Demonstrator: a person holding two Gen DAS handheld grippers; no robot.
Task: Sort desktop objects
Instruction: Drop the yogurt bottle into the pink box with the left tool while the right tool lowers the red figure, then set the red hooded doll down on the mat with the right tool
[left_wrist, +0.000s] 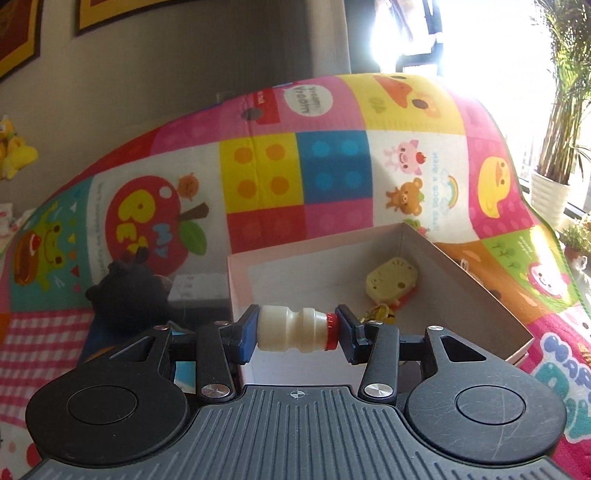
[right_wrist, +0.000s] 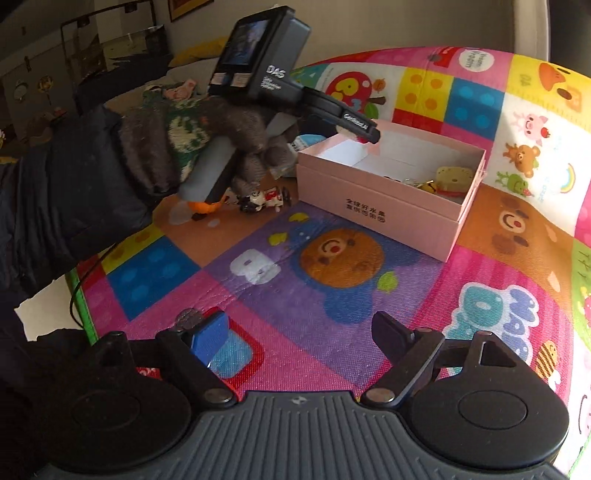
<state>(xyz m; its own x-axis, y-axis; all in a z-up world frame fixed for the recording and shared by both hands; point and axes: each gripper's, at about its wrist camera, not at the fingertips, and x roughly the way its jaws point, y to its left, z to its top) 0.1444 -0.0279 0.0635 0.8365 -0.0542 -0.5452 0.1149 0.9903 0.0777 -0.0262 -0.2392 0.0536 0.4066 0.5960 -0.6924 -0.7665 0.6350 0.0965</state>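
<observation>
both wrist views toward pink box (left_wrist: 480, 291) (right_wrist: 380, 206)

Bottle (left_wrist: 293, 329) over box (left_wrist: 480, 291) near edge, toy (left_wrist: 392, 282) inside, far corner.

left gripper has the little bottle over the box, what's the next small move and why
Probably lower it slightly and open the left gripper. It grips the small bottle sideways above the open pink box, where a yellow toy already lies, so releasing should drop it inside.

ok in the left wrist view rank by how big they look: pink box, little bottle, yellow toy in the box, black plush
1. pink box
2. black plush
3. little bottle and yellow toy: about alike. The bottle, held in the left gripper fingers, is nearer the camera, so no ranking.
</observation>
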